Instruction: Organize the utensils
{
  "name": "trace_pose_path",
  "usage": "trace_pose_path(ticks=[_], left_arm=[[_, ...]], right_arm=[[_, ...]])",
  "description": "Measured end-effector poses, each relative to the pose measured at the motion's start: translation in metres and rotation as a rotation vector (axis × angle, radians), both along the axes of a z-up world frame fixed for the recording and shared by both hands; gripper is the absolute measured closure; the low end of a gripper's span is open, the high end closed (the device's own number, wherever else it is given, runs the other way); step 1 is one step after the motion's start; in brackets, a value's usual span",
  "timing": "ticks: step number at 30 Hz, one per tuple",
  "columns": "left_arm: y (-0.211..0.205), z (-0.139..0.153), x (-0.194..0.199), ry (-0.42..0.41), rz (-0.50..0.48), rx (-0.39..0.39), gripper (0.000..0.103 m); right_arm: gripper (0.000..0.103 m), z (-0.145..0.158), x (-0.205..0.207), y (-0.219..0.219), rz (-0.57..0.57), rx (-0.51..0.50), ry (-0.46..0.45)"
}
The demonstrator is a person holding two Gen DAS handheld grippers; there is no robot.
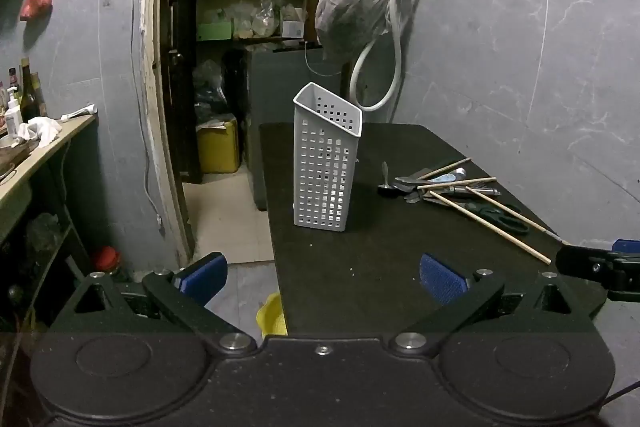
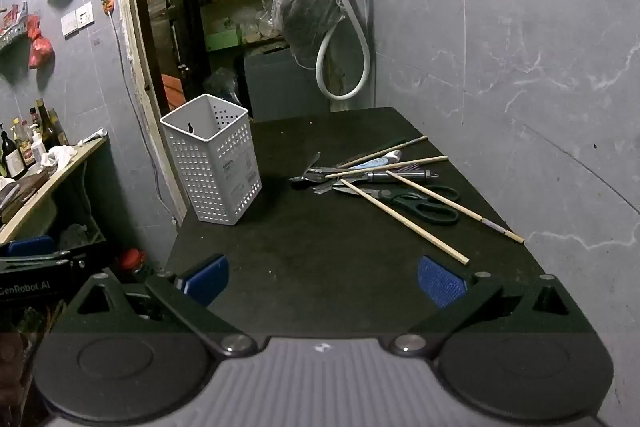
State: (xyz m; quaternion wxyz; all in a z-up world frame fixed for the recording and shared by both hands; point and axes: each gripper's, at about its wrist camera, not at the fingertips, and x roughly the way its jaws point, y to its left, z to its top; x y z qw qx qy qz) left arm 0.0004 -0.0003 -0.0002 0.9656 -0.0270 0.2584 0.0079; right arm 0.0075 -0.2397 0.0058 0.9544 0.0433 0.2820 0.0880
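Perforated white plastic caddy (image 2: pixel 212 159), wooden chopsticks (image 2: pixel 404 219)

Mostly matt plastic and bare wood on a dull black table.

The table (image 2: pixel 320 259) looked matt black, faintly speckled with dust. The utensil holder (image 2: pixel 214 163) was pale grey plastic, smooth and perforated with square holes. The chopsticks (image 2: pixel 404 223) looked like bare, light wood; the scissors (image 2: pixel 420 203) had dull metal blades and dark plastic handles. A spoon (image 1: pixel 386 183) showed a metallic sheen. The left gripper (image 1: pixel 322 277) and right gripper (image 2: pixel 322 279) had ribbed blue pads on matt black arms. The wall (image 2: pixel 520 47) was grey marbled tile, slightly glossy.
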Motion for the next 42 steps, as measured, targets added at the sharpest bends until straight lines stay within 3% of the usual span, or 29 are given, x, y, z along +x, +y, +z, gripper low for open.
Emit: trace_pose_path(ticks=[42], left_arm=[[0.0, -0.006, 0.011, 0.062, -0.046, -0.006, 0.001]], right_arm=[[0.0, -0.007, 0.001, -0.002, -0.004, -0.017, 0.029]])
